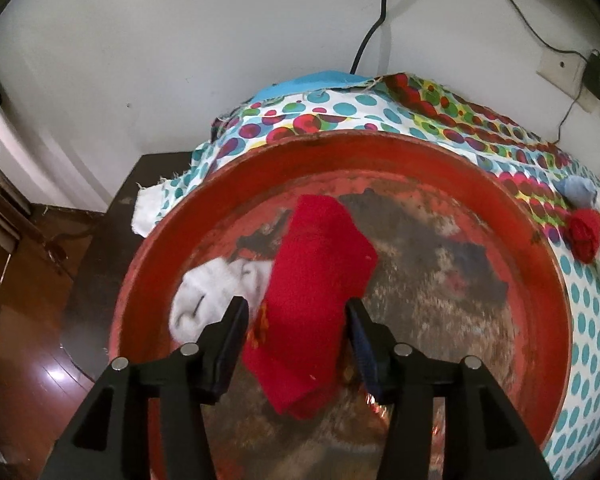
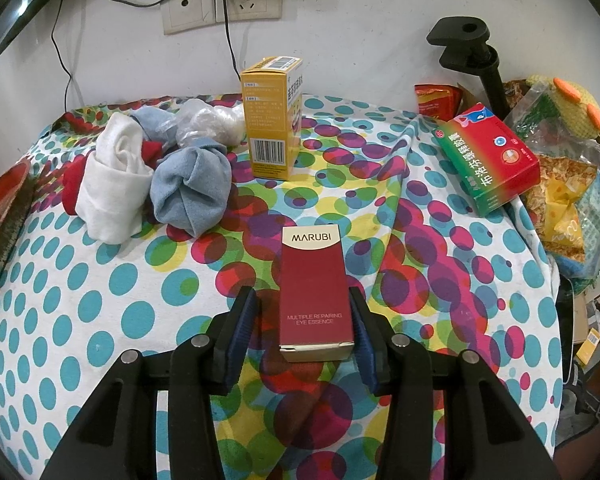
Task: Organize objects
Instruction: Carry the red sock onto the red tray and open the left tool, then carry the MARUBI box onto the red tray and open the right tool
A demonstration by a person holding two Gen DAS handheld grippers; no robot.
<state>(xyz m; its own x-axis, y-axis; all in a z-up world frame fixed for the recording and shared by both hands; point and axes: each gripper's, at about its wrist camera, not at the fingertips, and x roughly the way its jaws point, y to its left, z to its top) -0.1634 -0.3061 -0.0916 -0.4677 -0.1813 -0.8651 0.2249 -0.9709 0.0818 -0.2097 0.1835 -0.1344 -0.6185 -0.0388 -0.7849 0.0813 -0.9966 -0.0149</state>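
The left gripper (image 1: 296, 332) points down into the red tray (image 1: 540, 248), at the left end of the dotted cloth (image 2: 100, 320). Its jaws stand about half open, with the red sock (image 1: 316, 272) between them; the pads appear clear of the fabric, so the sock seems released, draped partly over a white sock (image 1: 208, 292) already in the tray. This suggests that the tray serves as the collection point for soft items. The right gripper (image 2: 302, 320) straddles the maroon box (image 2: 314, 292), which lies flat on the cloth with its long axis in line with the fingers. The right pad sits at the box edge; a narrow gap shows at the left pad, so a firm grip cannot be confirmed. Rolled socks (image 2: 188, 188) near the tray side, a yellow box (image 2: 270, 120) standing upright behind them and a green-red box (image 2: 488, 160) to the right are not yet sorted.
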